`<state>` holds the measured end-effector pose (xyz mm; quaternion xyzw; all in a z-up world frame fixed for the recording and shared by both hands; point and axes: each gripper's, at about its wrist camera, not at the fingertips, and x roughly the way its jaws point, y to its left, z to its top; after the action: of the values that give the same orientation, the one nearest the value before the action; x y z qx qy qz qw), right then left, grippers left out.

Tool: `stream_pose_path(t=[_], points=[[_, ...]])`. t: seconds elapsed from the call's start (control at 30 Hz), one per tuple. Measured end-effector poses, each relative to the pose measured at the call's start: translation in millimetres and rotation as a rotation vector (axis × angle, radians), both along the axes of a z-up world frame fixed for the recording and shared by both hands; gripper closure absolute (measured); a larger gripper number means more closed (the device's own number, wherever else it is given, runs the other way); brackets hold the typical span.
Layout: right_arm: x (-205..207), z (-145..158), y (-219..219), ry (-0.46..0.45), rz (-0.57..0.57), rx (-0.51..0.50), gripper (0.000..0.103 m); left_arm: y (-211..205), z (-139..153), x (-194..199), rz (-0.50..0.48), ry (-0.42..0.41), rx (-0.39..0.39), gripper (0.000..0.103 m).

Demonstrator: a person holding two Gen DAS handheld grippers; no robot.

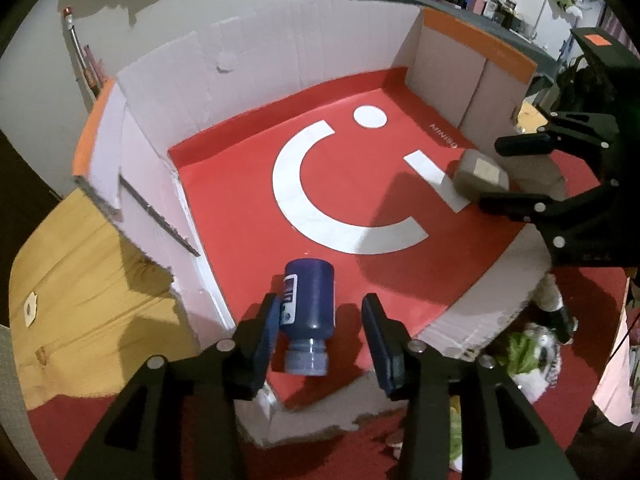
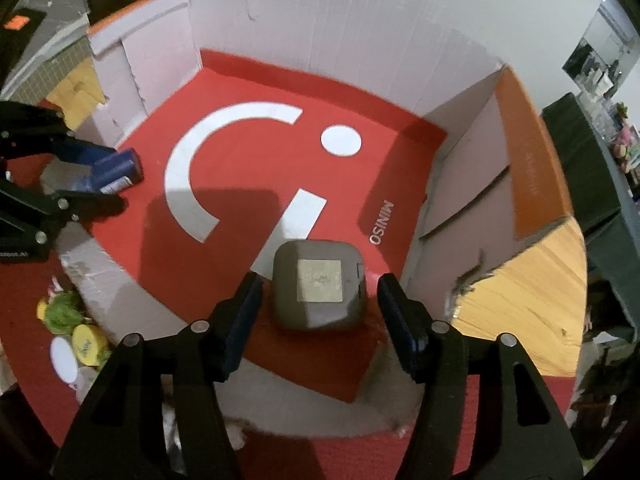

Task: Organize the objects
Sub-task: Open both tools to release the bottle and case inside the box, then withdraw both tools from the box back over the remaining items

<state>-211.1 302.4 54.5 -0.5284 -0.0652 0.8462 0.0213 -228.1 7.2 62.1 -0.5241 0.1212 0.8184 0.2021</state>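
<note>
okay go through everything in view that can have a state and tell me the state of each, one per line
Cardboard box: open, flaps up, red sheet on its floor.
Blue bottle: lying on its side in the box, cap on, between the left tool's fingers; right pad clear of it.
Grey square case: lying flat in the box, closed, not gripped.
Left tool: open around the bottle.
Right tool: open, gaps either side of the case.

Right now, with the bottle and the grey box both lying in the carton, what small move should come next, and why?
Probably lift both grippers straight up and out. The blue bottle lies on the red carton floor between the left gripper with a gap on each side. The grey box sits likewise between the right gripper. Neither seems gripped, so both look delivered.
</note>
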Motion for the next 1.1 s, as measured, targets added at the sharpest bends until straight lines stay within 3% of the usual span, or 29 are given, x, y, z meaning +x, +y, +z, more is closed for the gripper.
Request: stream_pose_path(t=[0.23,0.37,0.47,0.57,0.73,0.93,1.1], points=[[26,51,-17,0.152,-0.025,-0.052,0.036,2,26,13,0.018,0.07,0.069,0.048],[48,85,-35,0.282,-0.018,-0.034,0.028,-6,45,40,0.034,0.132,0.129,0.048],[67,101,-47,0.375,-0.012,-0.022,0.021,-14,61,62,0.055,0.189,0.181,0.04],[85,113,-56,0.441,-0.01,-0.046,0.019,-21,76,87,0.072,0.271,0.203,0.038],[116,123,-69,0.524,-0.038,-0.072,0.011,-28,90,121,0.111,0.405,0.255,0.03],[147,122,-89,0.618,-0.065,-0.017,0.01,-33,95,156,0.17,0.526,0.273,0.019],[169,114,-102,0.682,-0.094,0.018,0.003,-34,91,181,0.23,0.596,0.288,0.009]])
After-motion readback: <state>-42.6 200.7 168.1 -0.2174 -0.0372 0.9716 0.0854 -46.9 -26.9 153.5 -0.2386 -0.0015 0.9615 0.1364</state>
